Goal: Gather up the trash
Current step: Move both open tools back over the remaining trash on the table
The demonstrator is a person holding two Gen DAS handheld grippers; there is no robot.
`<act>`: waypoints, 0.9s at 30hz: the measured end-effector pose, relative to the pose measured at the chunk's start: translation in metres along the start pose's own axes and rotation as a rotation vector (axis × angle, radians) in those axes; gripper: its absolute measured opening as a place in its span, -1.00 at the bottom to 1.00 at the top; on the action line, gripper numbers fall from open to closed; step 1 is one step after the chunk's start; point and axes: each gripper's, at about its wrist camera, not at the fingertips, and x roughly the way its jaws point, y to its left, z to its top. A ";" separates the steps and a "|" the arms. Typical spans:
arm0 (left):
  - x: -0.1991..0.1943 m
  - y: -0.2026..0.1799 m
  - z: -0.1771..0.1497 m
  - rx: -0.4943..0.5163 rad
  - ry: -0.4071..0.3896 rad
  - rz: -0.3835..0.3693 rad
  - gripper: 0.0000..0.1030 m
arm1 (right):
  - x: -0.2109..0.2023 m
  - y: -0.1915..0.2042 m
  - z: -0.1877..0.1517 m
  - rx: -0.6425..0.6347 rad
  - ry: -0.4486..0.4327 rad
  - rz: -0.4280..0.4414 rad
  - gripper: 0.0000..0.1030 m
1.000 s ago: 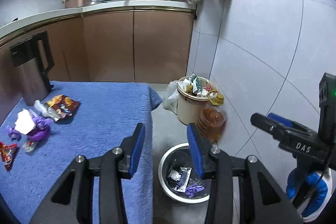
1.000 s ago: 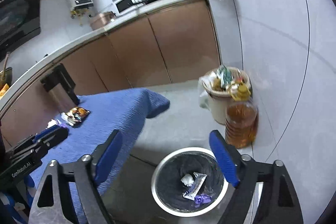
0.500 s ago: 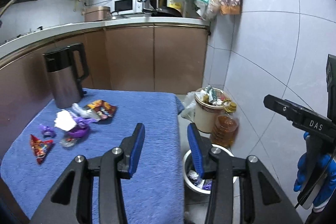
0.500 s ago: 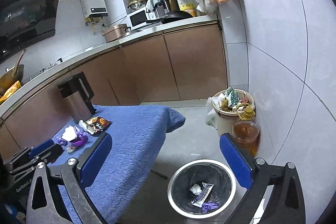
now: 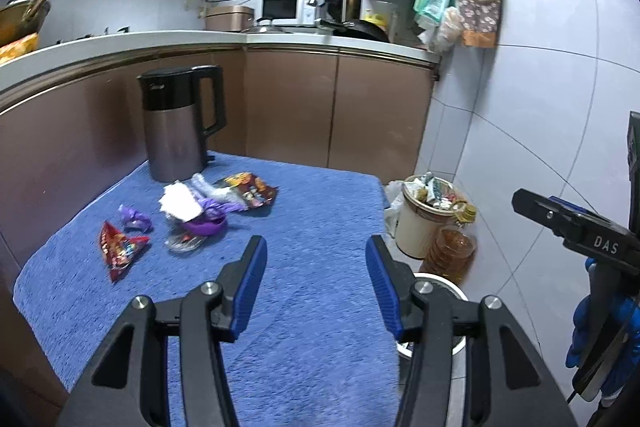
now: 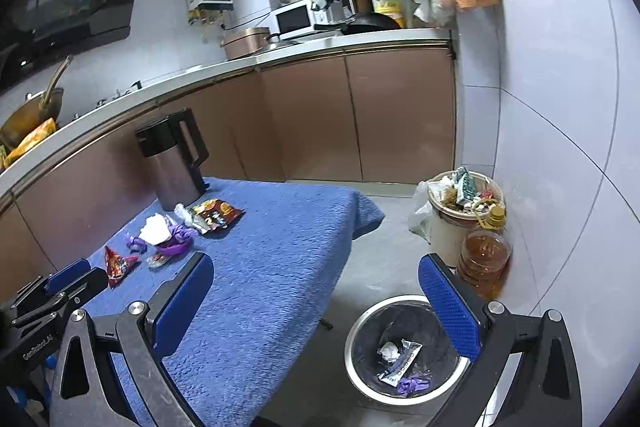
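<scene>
Both tongs hang empty with jaws spread: the left gripper [image 5: 316, 267] over the blue tablecloth [image 5: 304, 347], the right gripper [image 6: 316, 291] wider, above the steel bin [image 6: 360, 379] on the floor. Beyond, snack wrappers [image 5: 188, 215] lie clustered before the kettle [image 5: 176, 123].

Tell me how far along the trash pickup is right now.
Partly done. The metal bin on the floor already holds a white wad, a flat wrapper and a purple scrap. Nothing is in hand: the left tongs and right tongs are both open and empty. Left on the blue cloth: a red wrapper, the purple pieces, a white tissue and an orange snack packet.
</scene>
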 end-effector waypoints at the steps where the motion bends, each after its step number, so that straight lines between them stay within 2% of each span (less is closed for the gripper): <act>1: 0.000 0.005 -0.001 -0.006 0.001 0.007 -0.04 | 0.002 0.004 0.000 -0.007 0.002 0.002 1.00; 6: 0.003 0.028 -0.005 -0.036 0.005 0.041 -0.01 | 0.011 0.020 0.002 -0.031 0.012 0.011 1.00; 11: 0.009 0.051 -0.012 -0.067 0.018 0.069 0.12 | 0.022 0.027 0.002 -0.050 0.025 0.017 1.00; 20: 0.032 0.095 -0.028 -0.139 0.080 0.112 0.12 | 0.055 0.047 0.000 -0.081 0.074 0.035 1.00; 27: 0.044 0.145 -0.038 -0.211 0.115 0.179 0.12 | 0.081 0.070 0.001 -0.130 0.117 0.085 1.00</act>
